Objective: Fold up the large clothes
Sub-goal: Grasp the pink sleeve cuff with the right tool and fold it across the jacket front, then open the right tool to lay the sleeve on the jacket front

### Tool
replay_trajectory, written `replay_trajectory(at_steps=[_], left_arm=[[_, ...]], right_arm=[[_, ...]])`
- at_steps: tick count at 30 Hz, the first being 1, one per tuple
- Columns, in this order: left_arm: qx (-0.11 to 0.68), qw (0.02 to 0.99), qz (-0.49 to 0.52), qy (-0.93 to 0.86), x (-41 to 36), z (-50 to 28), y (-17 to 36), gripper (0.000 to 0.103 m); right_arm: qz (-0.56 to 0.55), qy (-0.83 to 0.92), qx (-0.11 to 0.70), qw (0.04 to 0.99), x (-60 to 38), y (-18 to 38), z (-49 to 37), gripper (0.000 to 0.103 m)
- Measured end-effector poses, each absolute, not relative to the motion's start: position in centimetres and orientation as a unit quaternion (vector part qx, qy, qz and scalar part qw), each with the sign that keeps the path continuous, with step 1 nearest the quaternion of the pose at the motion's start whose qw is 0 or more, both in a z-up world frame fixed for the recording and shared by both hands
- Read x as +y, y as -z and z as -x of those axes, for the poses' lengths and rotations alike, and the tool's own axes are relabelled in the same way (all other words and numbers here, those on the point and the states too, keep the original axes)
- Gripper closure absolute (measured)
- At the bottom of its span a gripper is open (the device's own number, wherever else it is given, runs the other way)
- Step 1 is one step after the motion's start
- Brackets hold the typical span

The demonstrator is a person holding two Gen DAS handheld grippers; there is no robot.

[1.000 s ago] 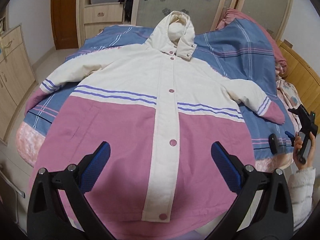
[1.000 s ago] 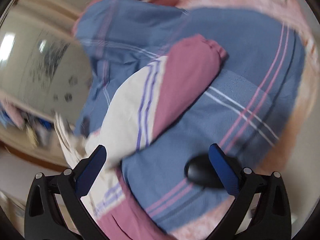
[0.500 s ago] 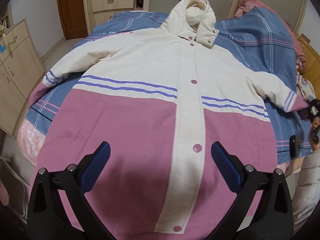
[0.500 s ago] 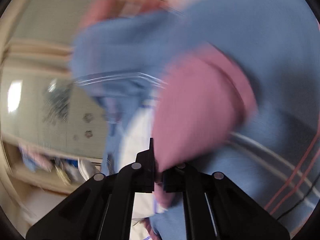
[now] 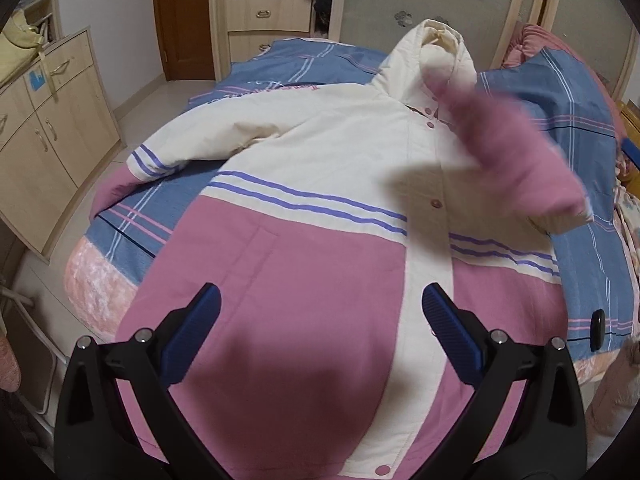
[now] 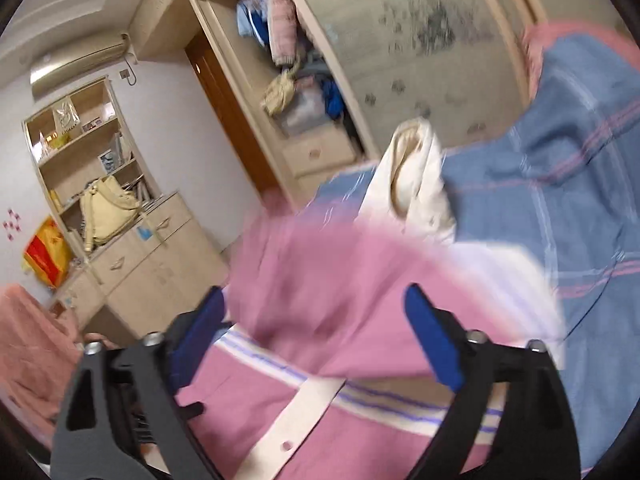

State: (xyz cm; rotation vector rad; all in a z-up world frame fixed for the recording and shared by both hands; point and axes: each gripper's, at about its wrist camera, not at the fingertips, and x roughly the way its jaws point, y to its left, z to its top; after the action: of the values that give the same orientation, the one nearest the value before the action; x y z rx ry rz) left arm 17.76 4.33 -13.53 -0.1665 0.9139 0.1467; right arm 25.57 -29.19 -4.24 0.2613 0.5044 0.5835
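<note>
A large hooded jacket (image 5: 320,184), cream on top and pink below with purple stripes, lies front up on the bed. Its right sleeve (image 5: 516,156) is in the air, blurred, swinging over the chest toward the hood (image 5: 436,56). My left gripper (image 5: 320,320) is open and empty above the pink hem. My right gripper (image 6: 316,320) is open, with the blurred pink sleeve cuff (image 6: 320,280) loose between and just beyond its fingers, above the jacket front (image 6: 280,408). The left sleeve (image 5: 168,152) lies stretched out on the bed.
The bed has a blue plaid cover (image 5: 580,152). A small black object (image 5: 598,328) lies on the bed's right side. Wooden cabinets (image 5: 44,128) stand on the left, a wardrobe (image 6: 312,92) behind the bed.
My right gripper was shut on the right sleeve cuff half a second ago; it has swung the sleeve over the jacket and opened. My left gripper has shifted a little left.
</note>
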Motion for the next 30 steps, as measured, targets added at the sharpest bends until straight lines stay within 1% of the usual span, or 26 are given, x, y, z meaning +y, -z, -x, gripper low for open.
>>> replay_trajectory(at_steps=[3,5,8,9,10,11,13,14,15,17,20,25,28,29,30], left_arm=[[0.437,0.892,0.09,-0.069,5.1,-19.1,13.9,0.002],[0.441,0.89,0.108,-0.054,5.3,-20.4,14.5,0.002],[0.453,0.872,0.185,0.019,5.3,-23.5,16.0,0.002],[0.463,0.855,0.227,0.061,5.0,-24.9,17.0,0.009],[0.473,0.838,0.259,0.087,4.7,-26.1,18.0,0.018],[0.488,0.819,0.283,0.106,4.2,-27.3,19.3,0.04],[0.516,0.8,0.289,0.099,3.1,-29.4,21.4,0.046],[0.525,0.797,0.283,0.093,2.6,-30.2,22.2,0.057],[0.529,0.795,0.283,0.091,2.3,-30.8,22.6,0.064],[0.529,0.792,0.29,0.094,2.2,-31.7,22.5,0.069],[0.512,0.816,0.257,0.081,1.4,-34.3,20.5,0.069],[0.471,0.869,0.149,-0.004,1.1,-40.5,18.6,0.068],[0.449,0.884,0.124,-0.021,1.8,-40.3,17.3,0.066],[0.438,0.89,0.12,-0.025,2.1,-39.8,16.7,0.063],[0.428,0.896,0.115,-0.035,2.5,-39.1,16.3,0.063]], right_arm=[[-0.112,-0.221,0.248,0.937,-31.3,5.5,-25.9,0.001],[-0.088,-0.179,0.289,0.936,-32.2,7.2,-26.8,0.001],[-0.09,-0.137,0.339,0.926,-33.8,10.7,-26.2,0.001],[-0.106,-0.139,0.351,0.92,-34.3,11.9,-26.0,0.001],[-0.126,-0.142,0.36,0.913,-35.0,13.1,-25.8,0.001],[-0.146,-0.144,0.37,0.906,-36.0,14.1,-25.6,0.001],[-0.176,-0.144,0.382,0.896,-37.2,15.8,-24.4,0.001],[-0.189,-0.142,0.389,0.89,-37.8,16.5,-24.2,0.001],[-0.196,-0.139,0.392,0.888,-38.3,17.1,-23.9,0.001],[-0.21,-0.128,0.398,0.884,-39.0,18.0,-23.3,0.001],[-0.215,-0.111,0.406,0.881,-39.7,19.3,-23.0,0.001],[-0.239,-0.121,0.406,0.874,-39.5,19.8,-23.5,0.001],[-0.222,-0.121,0.386,0.887,-38.9,18.8,-24.0,0.001],[-0.209,-0.127,0.376,0.894,-38.6,18.1,-24.5,0.001],[-0.202,-0.134,0.367,0.898,-38.5,17.8,-24.9,0.009]])
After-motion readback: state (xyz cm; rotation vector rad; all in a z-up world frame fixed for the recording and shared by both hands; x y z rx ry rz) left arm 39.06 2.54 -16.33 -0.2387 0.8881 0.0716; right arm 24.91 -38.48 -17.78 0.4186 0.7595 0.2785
